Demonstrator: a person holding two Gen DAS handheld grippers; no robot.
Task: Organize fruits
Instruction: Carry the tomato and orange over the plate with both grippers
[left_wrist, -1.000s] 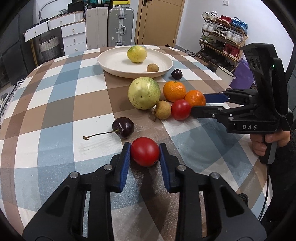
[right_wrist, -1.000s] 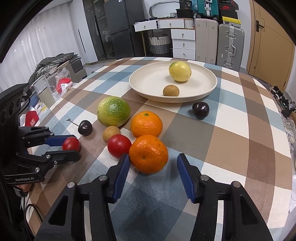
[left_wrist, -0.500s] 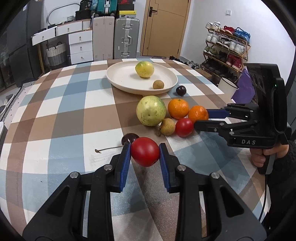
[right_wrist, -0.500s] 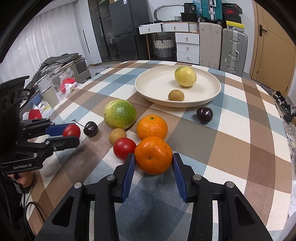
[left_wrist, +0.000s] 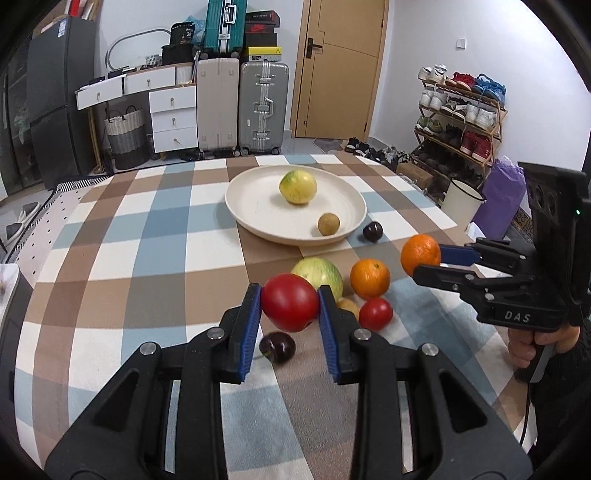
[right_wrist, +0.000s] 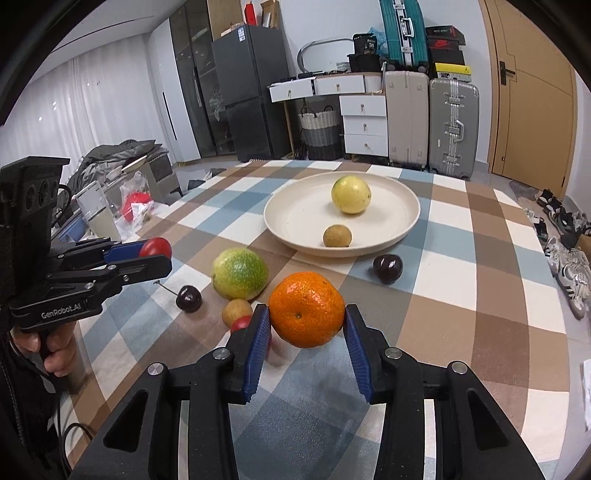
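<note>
Table (left_wrist: 155, 258): checked cloth, carries all items.
Plate (left_wrist: 255, 206): cream, far centre; holds a yellow-green fruit (left_wrist: 297, 186) and a small brown fruit (left_wrist: 328, 224).
Left gripper (left_wrist: 290, 302): jaws pinching a red tomato (left_wrist: 290, 302), held above the table.
Right gripper (right_wrist: 306, 320): jaws pinching an orange (right_wrist: 306, 309), clear of the table.
Green fruit (right_wrist: 239, 274): on the cloth before the plate.
Second orange (left_wrist: 369, 278), second tomato (left_wrist: 375, 314): beside it.
Dark plum (right_wrist: 387, 268): just beside the plate rim.
Cherry (right_wrist: 188, 298): stemmed, left of the green fruit.
</note>
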